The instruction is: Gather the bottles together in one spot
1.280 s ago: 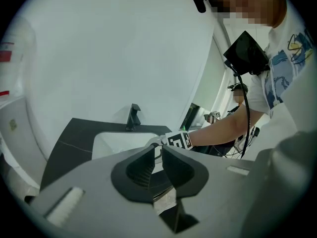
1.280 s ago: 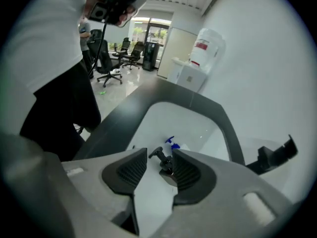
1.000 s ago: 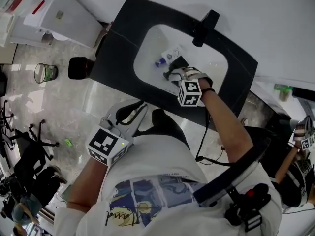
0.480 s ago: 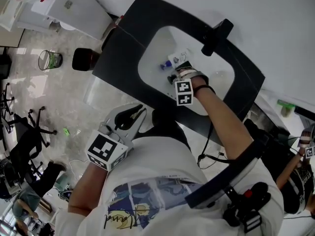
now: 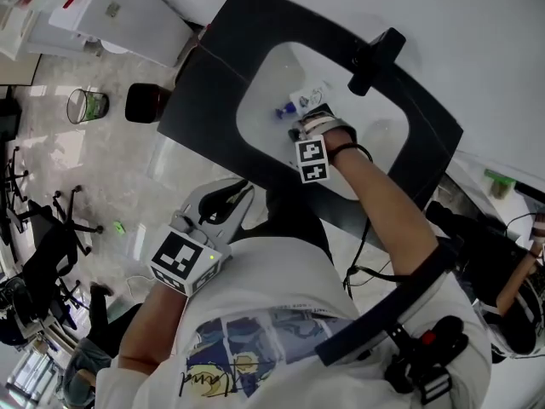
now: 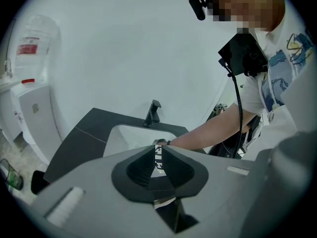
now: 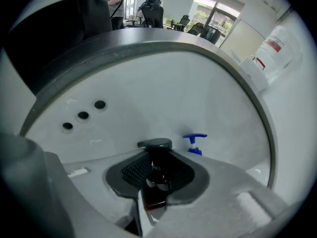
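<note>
The right claw (image 7: 157, 158) is closing on an upright dark bottle (image 7: 154, 144) in the sink (image 7: 148, 83). Beyond that bottle, slightly right, stands the blue pump bottle (image 7: 195, 146). The left claw (image 6: 159, 150), closed and empty, hangs well outside the sink.

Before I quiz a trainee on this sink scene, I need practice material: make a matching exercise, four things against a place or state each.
Things:
1 faucet
2 pump bottle
3 dark bottle
4 left gripper

Matches:
A between the right gripper's jaws
B jaws together, away from the basin
C on the counter at the basin's rim
D in the basin, blue top

Pairs: 1-C, 2-D, 3-A, 4-B.

The right gripper's jaws are closing on the dark bottle.
</note>
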`<state>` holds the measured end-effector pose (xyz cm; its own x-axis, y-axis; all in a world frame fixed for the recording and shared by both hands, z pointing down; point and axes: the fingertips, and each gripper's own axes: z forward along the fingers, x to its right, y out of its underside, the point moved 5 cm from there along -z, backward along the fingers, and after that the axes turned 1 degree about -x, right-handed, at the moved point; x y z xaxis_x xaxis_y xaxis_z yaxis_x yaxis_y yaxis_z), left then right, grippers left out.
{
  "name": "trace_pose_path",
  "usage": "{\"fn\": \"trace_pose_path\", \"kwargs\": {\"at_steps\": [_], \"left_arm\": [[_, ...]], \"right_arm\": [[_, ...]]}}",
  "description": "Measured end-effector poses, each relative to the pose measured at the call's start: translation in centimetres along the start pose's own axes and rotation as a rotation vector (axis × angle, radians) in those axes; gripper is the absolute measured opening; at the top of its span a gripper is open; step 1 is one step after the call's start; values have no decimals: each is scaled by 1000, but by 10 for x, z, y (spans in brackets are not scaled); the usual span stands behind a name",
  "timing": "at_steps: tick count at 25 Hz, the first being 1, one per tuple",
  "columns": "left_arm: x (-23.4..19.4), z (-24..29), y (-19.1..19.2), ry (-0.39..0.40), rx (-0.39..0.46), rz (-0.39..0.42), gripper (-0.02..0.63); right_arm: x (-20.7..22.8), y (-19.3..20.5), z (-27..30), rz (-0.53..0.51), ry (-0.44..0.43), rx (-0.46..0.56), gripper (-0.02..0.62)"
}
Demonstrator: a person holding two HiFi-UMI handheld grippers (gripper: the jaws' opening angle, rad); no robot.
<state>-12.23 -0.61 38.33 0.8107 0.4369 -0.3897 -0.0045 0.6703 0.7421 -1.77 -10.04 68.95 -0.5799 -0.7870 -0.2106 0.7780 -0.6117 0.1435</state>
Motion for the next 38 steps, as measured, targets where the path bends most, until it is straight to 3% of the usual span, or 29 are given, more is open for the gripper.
{"fn": "trace_pose_path", "kwargs": {"at_steps": [3, 8, 14, 21, 30, 38], "left_arm": [[0, -1, 0, 2, -3, 12, 44], [1, -2, 2, 16, -10, 24, 44], [8, 2, 2, 54, -20, 62, 43], [20, 4, -11, 93, -42, 124, 43], [42, 19, -23, 195, -25, 217, 40], [58, 38, -38, 271, -33, 287, 40]], "right_arm": [[0, 1, -2, 32, 31, 11, 81], [8, 6, -19, 175, 107, 45, 80], [26, 34, -52, 650, 195, 211, 80], [16, 65, -79, 973, 279, 298, 80], [-2, 86, -154, 1185, 414, 454, 80], [5, 133, -218, 1219, 578, 499, 80]]}}
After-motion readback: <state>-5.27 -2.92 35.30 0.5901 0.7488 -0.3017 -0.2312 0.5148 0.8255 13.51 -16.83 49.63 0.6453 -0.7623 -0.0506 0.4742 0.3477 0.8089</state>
